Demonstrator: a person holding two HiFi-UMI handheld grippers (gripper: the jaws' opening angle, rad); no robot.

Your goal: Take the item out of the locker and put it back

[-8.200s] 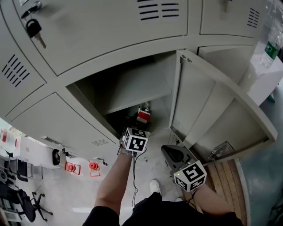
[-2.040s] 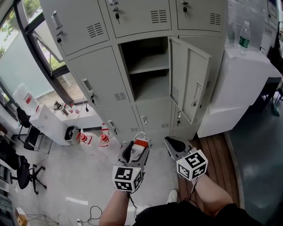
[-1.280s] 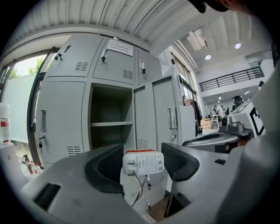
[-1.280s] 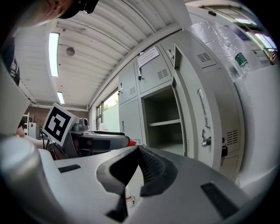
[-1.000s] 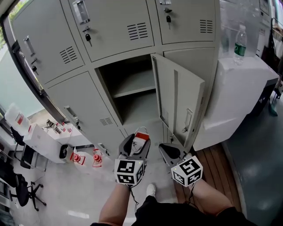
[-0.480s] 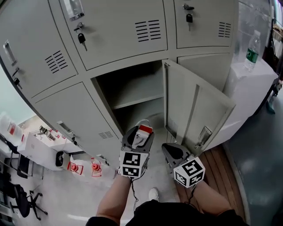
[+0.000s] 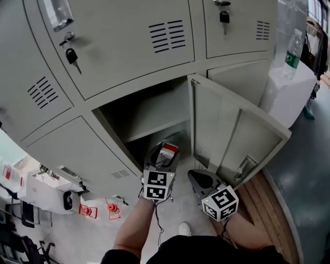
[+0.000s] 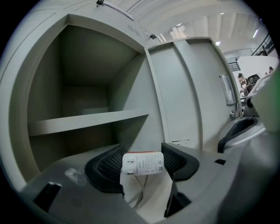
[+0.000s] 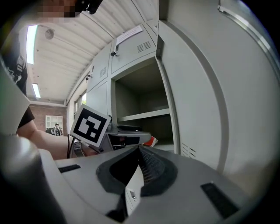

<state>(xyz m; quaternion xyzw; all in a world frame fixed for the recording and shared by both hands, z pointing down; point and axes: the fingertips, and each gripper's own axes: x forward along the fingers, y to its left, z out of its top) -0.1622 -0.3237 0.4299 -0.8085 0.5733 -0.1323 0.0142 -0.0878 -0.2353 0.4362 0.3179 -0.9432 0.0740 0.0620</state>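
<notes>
A white charger with a red end and a thin cable (image 8: 142,164) sits between the pads of my left gripper (image 7: 163,153), which is shut on it. In the head view the charger (image 7: 167,151) is at the mouth of the open locker compartment (image 7: 154,105), just below its inner shelf (image 7: 154,129). The left gripper view looks straight into that compartment, with the shelf (image 8: 87,122) across it. My right gripper (image 7: 202,180) hangs lower right, in front of the open door (image 7: 232,136). Its jaws (image 9: 139,153) are shut with nothing between them.
The door swings out to the right, close beside my right gripper. Keys hang from the locks of the upper doors (image 7: 71,55) (image 7: 224,15). A water bottle (image 7: 293,47) stands on a white cabinet (image 7: 289,85) at the right. Red objects (image 7: 85,210) lie on the floor at the lower left.
The charger came out of the locker in my left gripper and was held away from it. Over the last second both grippers have closed in, bringing the charger to the opening.
</notes>
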